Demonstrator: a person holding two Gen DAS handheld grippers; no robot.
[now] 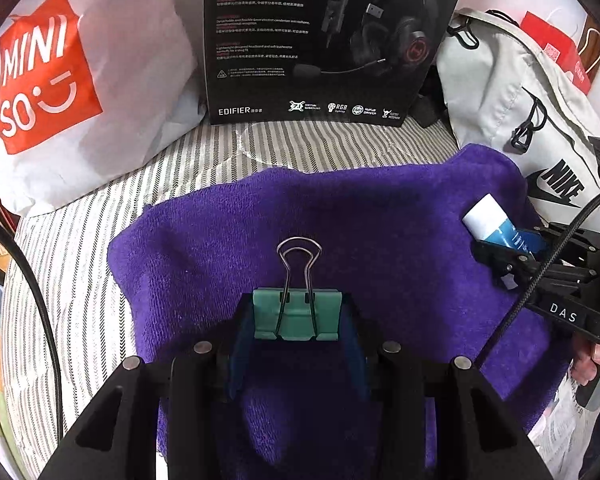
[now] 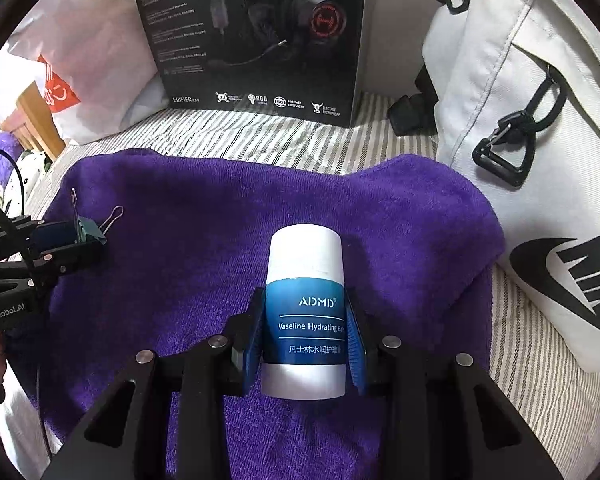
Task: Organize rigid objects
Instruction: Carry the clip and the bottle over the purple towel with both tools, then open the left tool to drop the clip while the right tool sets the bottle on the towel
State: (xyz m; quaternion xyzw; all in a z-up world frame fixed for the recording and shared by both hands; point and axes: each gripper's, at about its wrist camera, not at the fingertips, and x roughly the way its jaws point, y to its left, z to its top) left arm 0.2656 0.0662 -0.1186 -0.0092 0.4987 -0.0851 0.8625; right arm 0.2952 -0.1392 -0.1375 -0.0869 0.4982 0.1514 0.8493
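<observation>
We hold binder clip (image 1: 296,314) clamped in left gripper (image 1: 298,320) | right gripper (image 2: 306,332) clamps balm stick (image 2: 306,312), long axis pointing forward | both over purple towel (image 1: 380,220), well apart.

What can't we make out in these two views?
- Tube label: right wrist view, the last letters curve out of sight.
- Tube in left wrist view: lower part hidden by the right gripper.
- Clip: left wrist view, sides hidden by the left gripper.
- Box text: too small.
</observation>
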